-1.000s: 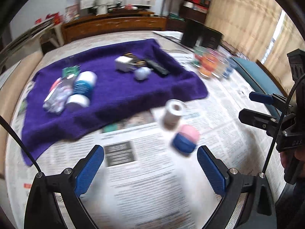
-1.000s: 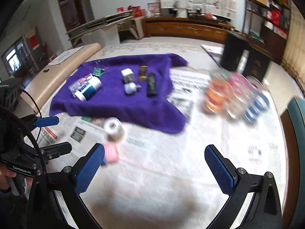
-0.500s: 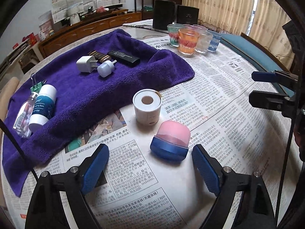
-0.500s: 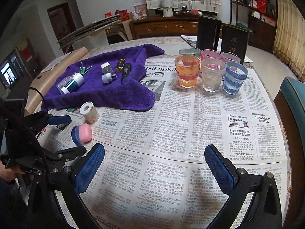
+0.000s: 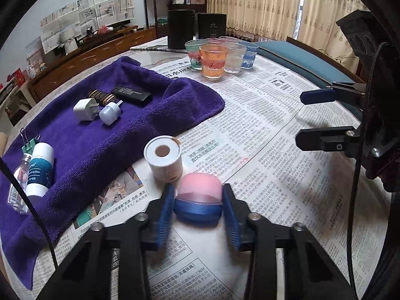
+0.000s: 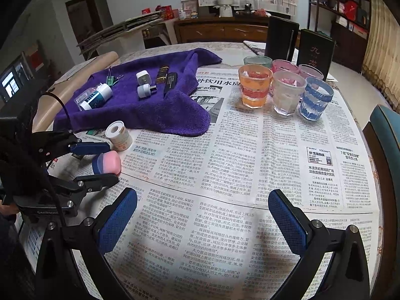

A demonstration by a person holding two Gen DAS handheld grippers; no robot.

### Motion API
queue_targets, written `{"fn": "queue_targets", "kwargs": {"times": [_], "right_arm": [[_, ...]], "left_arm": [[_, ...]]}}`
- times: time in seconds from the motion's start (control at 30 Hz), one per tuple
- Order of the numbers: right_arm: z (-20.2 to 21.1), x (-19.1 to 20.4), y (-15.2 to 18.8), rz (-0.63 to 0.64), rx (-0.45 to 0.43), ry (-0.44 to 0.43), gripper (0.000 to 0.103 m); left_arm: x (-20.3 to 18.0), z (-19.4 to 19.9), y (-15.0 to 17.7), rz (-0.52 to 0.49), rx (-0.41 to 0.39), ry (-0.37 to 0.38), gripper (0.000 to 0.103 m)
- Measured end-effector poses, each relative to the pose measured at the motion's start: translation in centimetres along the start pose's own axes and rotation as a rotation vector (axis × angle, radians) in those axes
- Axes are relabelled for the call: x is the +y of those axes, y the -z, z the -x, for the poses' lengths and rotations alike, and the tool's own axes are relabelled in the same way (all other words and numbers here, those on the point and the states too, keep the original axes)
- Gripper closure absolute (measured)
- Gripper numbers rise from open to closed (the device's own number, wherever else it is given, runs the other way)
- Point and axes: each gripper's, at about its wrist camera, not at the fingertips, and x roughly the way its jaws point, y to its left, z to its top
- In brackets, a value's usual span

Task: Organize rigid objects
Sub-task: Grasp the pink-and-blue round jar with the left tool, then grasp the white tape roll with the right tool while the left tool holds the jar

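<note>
Left gripper (image 5: pixel 197 207) jaws closing, pads at 9 and 3 o'clock of the pink-and-blue jar (image 5: pixel 198 200). Right gripper (image 6: pixel 202 222) wide, empty, well apart; white roll (image 5: pixel 163 158) sits at the jar's 11 o'clock.

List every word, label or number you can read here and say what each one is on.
"九龙": black box behind the glasses.
"外饮用水": headline on the newspaper.
"GenRobot": body of the left gripper.
"...ing Balm": white and teal bottle; the brand above is partly hidden.
Newspaper body text: too small.

Newspaper (image 6: pixel 225 165) covers the table; two dark boxes (image 6: pixel 282 38) stand behind; curtains (image 5: pixel 262 7) hang beyond.
</note>
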Motion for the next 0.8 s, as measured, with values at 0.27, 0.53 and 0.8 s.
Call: {"fn": "queue_targets", "kwargs": {"times": [0.27,0.53,0.8], "right_arm": [[-0.1,0.1,0.0,-0.004,-0.003,0.005,0.0],[-1.3,3.7,-1.5,0.001,-0.055,-0.094,0.0],[-5.6,8.7,-3.9,0.096,-0.001,-0.093,0.019]], "left_arm": [[0.5,1.4,1.2,0.049,-0.013,-0.032,0.068],[4.8,5.5,4.8,0.184,-0.01,-0.108,0.068],[9.9,9.3,8.3,0.333,-0.038,-0.146,0.068]]}}
